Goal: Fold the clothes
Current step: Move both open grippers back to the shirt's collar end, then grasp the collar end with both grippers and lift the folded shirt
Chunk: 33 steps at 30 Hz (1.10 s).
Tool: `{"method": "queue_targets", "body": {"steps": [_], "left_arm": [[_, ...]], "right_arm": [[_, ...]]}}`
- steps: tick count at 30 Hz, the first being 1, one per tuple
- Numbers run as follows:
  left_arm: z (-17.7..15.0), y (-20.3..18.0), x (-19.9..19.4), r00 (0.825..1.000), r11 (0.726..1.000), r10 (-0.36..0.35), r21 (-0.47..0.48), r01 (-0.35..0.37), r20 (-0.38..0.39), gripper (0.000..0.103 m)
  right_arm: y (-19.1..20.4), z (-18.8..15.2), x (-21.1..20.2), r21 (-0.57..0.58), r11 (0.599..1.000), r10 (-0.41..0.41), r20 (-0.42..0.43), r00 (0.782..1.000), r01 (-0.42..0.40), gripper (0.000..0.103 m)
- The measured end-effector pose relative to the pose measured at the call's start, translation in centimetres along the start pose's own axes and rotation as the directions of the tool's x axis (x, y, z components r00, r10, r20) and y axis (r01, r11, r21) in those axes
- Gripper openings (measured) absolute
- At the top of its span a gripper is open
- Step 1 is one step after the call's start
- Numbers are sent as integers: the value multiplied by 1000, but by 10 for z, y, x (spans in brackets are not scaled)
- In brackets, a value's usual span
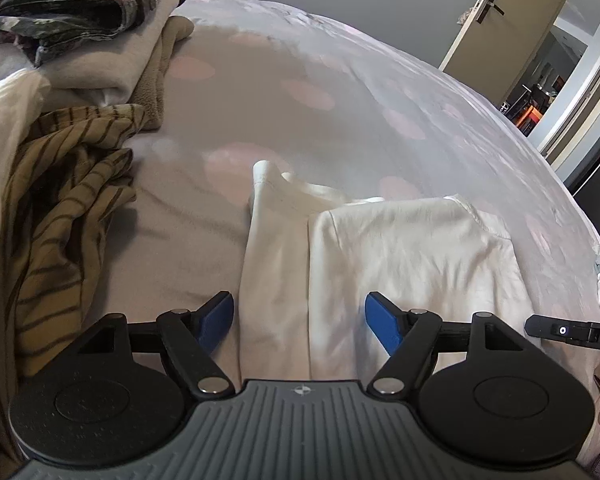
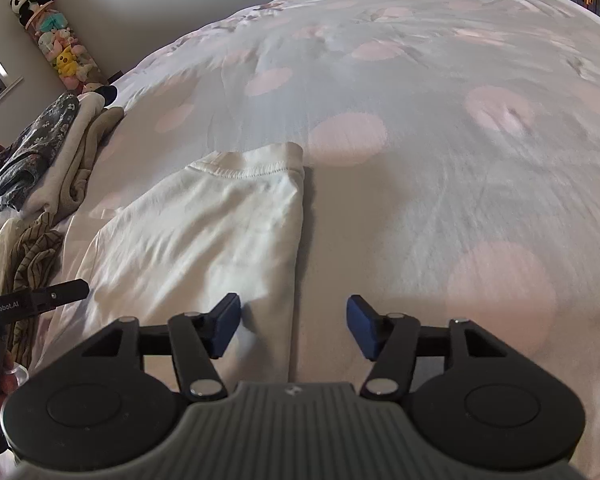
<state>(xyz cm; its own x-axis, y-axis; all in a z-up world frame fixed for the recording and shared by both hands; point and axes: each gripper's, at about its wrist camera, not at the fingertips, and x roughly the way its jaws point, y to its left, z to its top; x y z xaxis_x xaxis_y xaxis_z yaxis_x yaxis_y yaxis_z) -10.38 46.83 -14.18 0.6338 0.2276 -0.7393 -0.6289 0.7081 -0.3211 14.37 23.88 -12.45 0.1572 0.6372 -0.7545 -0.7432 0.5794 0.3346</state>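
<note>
A cream white garment [image 1: 400,248] lies partly folded on the bed, with a side panel turned over its middle and a narrower strip [image 1: 272,248] showing at its left. My left gripper [image 1: 299,322] is open and empty, low over the garment's near left part. In the right wrist view the same garment [image 2: 196,232] lies flat with a stitched hem at its far end. My right gripper [image 2: 294,326] is open and empty, over the garment's right folded edge near its near end. Each gripper's body edges into the other's view.
A heap of clothes sits at the left: a brown striped piece [image 1: 60,208], beige and grey pieces [image 1: 140,60], a dark floral one [image 1: 60,4]. The bedspread [image 2: 440,160] is pale with pink spots. An open door [image 1: 500,20] stands at the far right. Plush toys [image 2: 56,44] hang in the corner.
</note>
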Motion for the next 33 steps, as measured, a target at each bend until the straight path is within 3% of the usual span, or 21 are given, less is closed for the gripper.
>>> {"method": "queue_targets", "body": {"steps": [6, 12, 16, 17, 20, 22, 26, 28, 33], "left_arm": [[10, -6, 17, 999, 1000, -19, 16, 20, -35, 69], [10, -10, 15, 997, 1000, -9, 28, 11, -73, 41], [15, -4, 22, 996, 998, -52, -27, 50, -67, 17], [17, -3, 25, 996, 997, -62, -43, 59, -63, 15], [20, -3, 32, 995, 993, -83, -90, 79, -46, 14], [21, -3, 34, 995, 990, -88, -116, 83, -38, 14], [21, -4, 35, 995, 989, -88, -120, 84, -34, 12], [22, -7, 35, 996, 991, -80, -108, 76, -34, 7], [18, -17, 13, 996, 995, -66, -75, 70, 51, 6]], "right_arm": [[3, 19, 26, -16, 1000, 18, 21, 1000, -17, 66], [8, 31, 41, -24, 999, 35, 38, 999, -34, 66], [12, 31, 47, -43, 997, 65, 50, 997, -63, 56], [12, 32, 48, -37, 997, 73, 53, 996, -71, 56], [12, 35, 52, -14, 996, 86, 50, 995, -85, 40], [11, 36, 53, 0, 996, 91, 43, 995, -91, 37], [13, 35, 54, -5, 996, 91, 37, 995, -91, 16], [16, 35, 53, -4, 996, 86, 42, 995, -86, 11], [24, 33, 32, -6, 997, 82, 108, 991, -82, 7]]}}
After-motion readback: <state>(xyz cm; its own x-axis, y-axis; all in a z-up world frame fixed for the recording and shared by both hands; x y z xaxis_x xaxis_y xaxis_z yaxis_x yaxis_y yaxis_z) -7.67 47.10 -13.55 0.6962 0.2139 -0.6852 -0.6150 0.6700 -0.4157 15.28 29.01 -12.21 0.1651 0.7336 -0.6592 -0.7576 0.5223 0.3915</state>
